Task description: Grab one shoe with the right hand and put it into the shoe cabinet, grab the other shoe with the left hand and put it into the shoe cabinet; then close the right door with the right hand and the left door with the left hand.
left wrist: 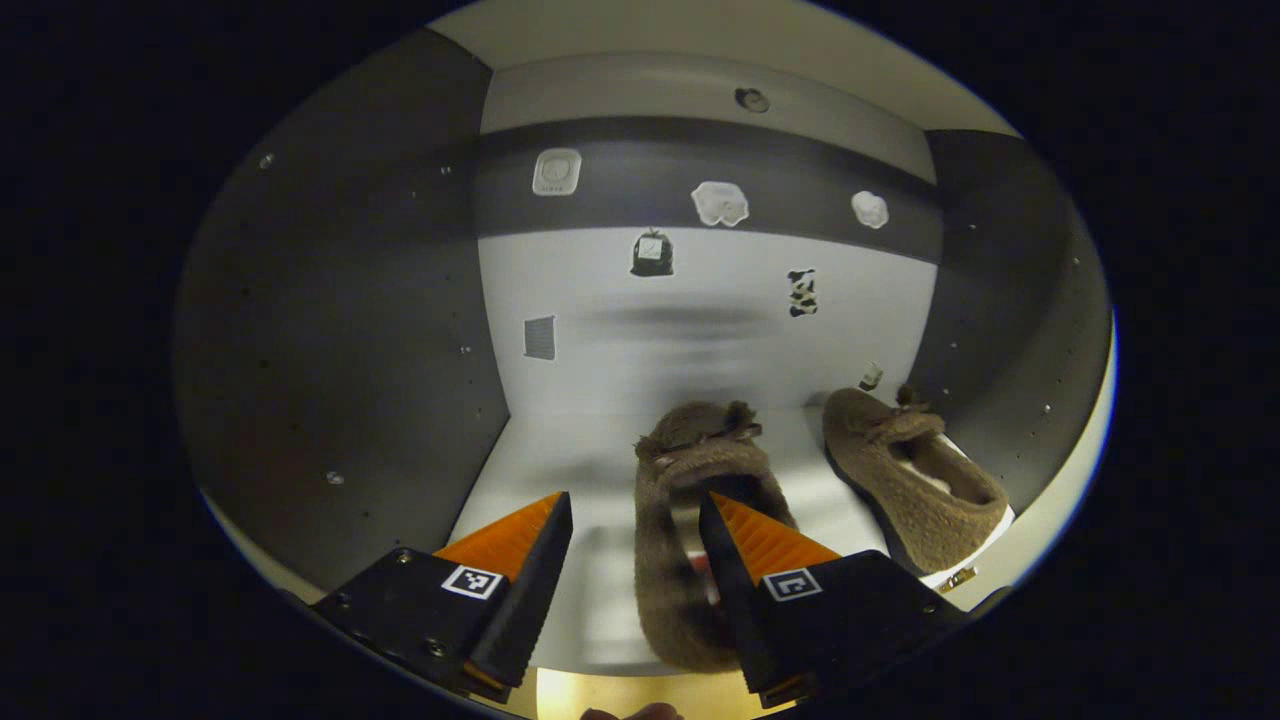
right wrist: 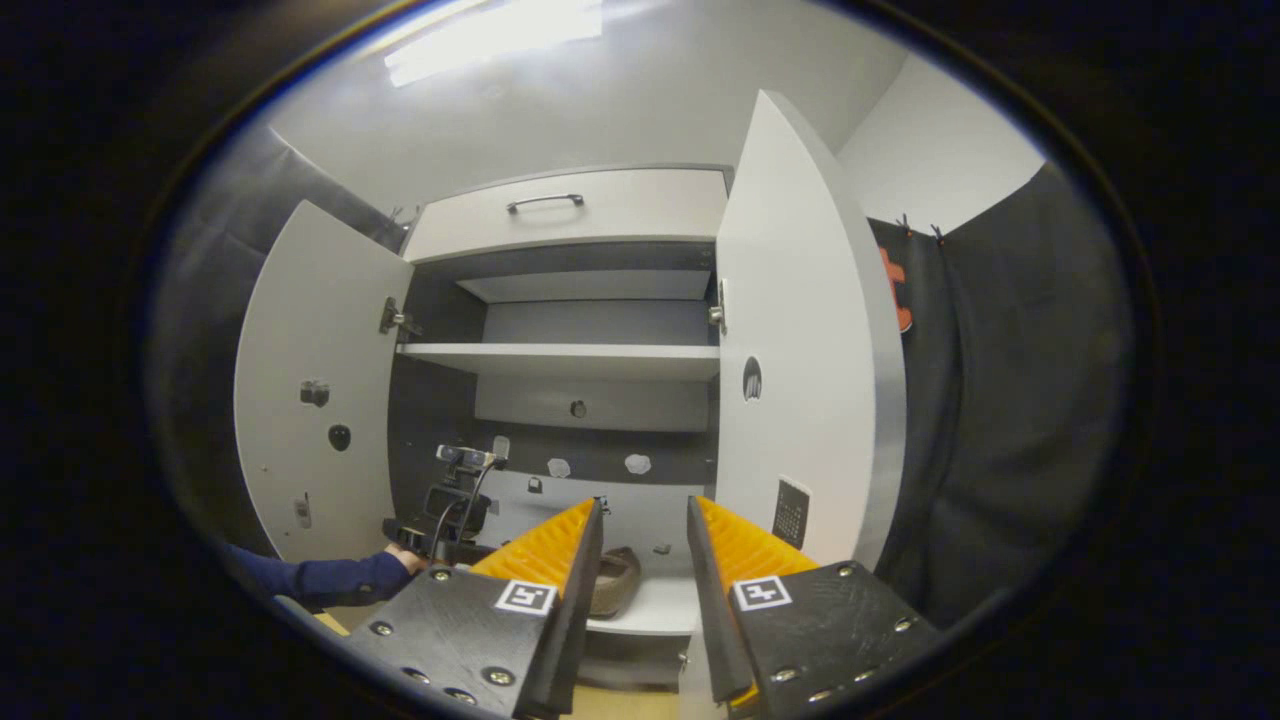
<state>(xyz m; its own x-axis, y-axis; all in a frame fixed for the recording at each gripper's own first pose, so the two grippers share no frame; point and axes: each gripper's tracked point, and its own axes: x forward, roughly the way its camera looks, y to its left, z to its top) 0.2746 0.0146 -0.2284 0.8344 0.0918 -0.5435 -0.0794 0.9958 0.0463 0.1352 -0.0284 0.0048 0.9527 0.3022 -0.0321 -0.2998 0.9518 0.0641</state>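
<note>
Left tool agape astride shoe

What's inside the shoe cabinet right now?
Two brown fuzzy shoes sit on the cabinet's bottom shelf: one between the left gripper's open fingers, the other by the right wall. That first shoe's heel end is hidden behind a finger.

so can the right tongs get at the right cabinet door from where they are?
Probably yes. The right tongs are open, hold nothing and sit back from the cabinet, and the flat white right door stands swung open just ahead of them on their right, with nothing between.
</note>
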